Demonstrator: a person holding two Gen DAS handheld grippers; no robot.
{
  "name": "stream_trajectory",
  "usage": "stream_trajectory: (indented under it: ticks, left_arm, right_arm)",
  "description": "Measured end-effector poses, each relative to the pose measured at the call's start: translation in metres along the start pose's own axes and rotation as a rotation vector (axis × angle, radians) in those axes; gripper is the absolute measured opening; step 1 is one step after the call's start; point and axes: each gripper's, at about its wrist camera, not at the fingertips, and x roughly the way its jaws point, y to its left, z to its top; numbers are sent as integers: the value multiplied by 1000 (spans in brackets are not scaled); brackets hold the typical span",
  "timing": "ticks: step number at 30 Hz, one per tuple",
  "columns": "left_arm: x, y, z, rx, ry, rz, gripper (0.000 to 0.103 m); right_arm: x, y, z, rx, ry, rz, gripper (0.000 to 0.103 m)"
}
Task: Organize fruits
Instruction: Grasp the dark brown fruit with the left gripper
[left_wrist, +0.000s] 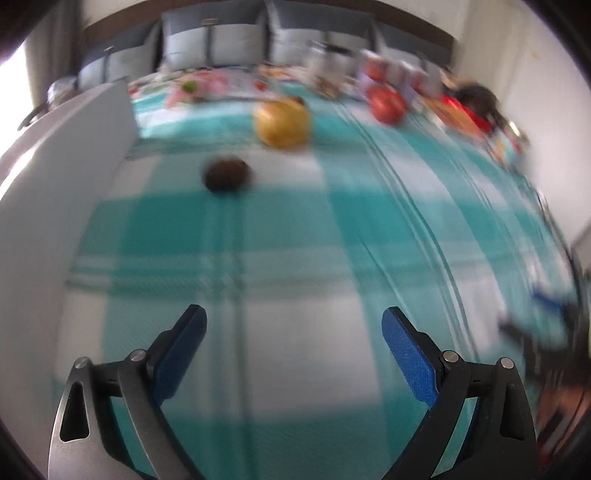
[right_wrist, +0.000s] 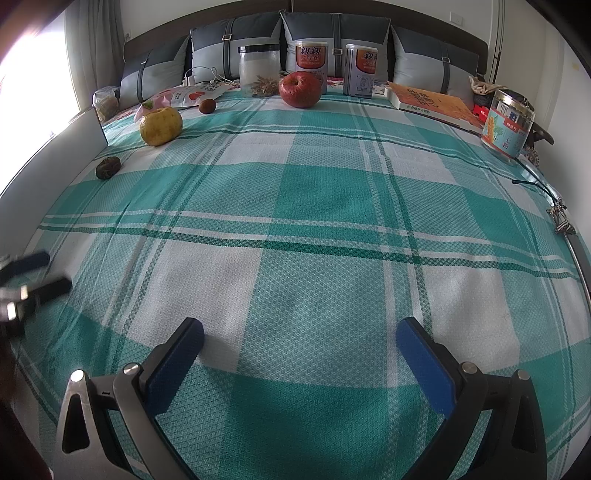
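Observation:
On the teal and white checked cloth (right_wrist: 317, 206) lie a yellow apple (right_wrist: 161, 125), a red apple (right_wrist: 300, 89), a small dark wrinkled fruit (right_wrist: 108, 167) and a small brown round fruit (right_wrist: 207, 106). The blurred left wrist view shows the yellow apple (left_wrist: 282, 123), the dark fruit (left_wrist: 227, 174) and the red apple (left_wrist: 388, 104) far ahead. My left gripper (left_wrist: 293, 325) is open over the cloth, holding nothing. My right gripper (right_wrist: 300, 338) is open too, low over the near cloth, empty. The left gripper (right_wrist: 40, 273) shows blurred at the right wrist view's left edge.
A white panel (right_wrist: 55, 147) borders the cloth on the left. Along the back stand a clear jar (right_wrist: 259, 70), two printed cans (right_wrist: 311, 61), snack packets (right_wrist: 192, 96) and grey cushions (right_wrist: 332, 40). An orange book (right_wrist: 432, 103), a glass jar (right_wrist: 509, 123) and a key chain (right_wrist: 559, 219) sit right.

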Motion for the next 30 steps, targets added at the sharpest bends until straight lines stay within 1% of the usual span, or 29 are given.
stream_trajectory:
  ticks: [2,3,5,7,8,9,10,11,12,13,14,17,19,21,23,25,26,28,29,30]
  left_arm:
    - [12,12,26,-32,-4,22,97]
    - [23,19,42,-40,-2,45,97]
    - [49,29,66,-42,28,91,97]
    - [72,33,78,-28,63,128,96]
    - [80,35,81,-21,74,146,95]
    - [87,37,84,-19,68,168,95]
    - [86,39,84,-23,34,167,92]
    - [83,40,83,-30,1,162,66]
    - [80,41,81,-38,-23,141,47]
    - [76,40,78,-38,-34,152,46]
    - [74,41,75,-39,-33,140,46]
    - [58,35,56,-16,-21,82,46]
    - [41,29,35,7,2,31,46]
    - [21,24,10,26,22,-9,46]
    - [5,19,-11,29,27,-33,46]
    - [-6,18,-31,26,27,-34,47]
    - [-9,16,-38,36,12,-15,49]
    - [-9,11,-43,71,-14,36,67]
    - [-7,8,-44,88,-14,75,91]
    - [-1,7,-45,104,-9,136,98]
  right_arm:
    - [0,0,0,0,0,0,103]
    - [0,0,0,0,0,0,103]
    - [0,0,0,0,0,1,103]
    - [0,0,0,1,-1,1,103]
    - [0,0,0,1,0,1,103]
    - [0,0,0,1,0,1,103]
    - [0,0,0,1,0,1,103]
    - [0,0,0,1,0,1,103]
    - [0,0,0,1,0,1,103]
    - [0,0,0,1,0,1,103]
    - [0,0,0,1,0,1,103]
    - [0,0,0,1,0,1,103]
    - [0,0,0,1,0,1,103]
    - [0,1,0,0,0,0,103]
    - [0,1,0,0,0,0,103]
    - [0,1,0,0,0,-1,103]
    - [0,1,0,0,0,0,103]
    - [0,1,0,0,0,0,103]
    - [0,1,0,0,0,0,103]
    - [0,1,0,0,0,0,103]
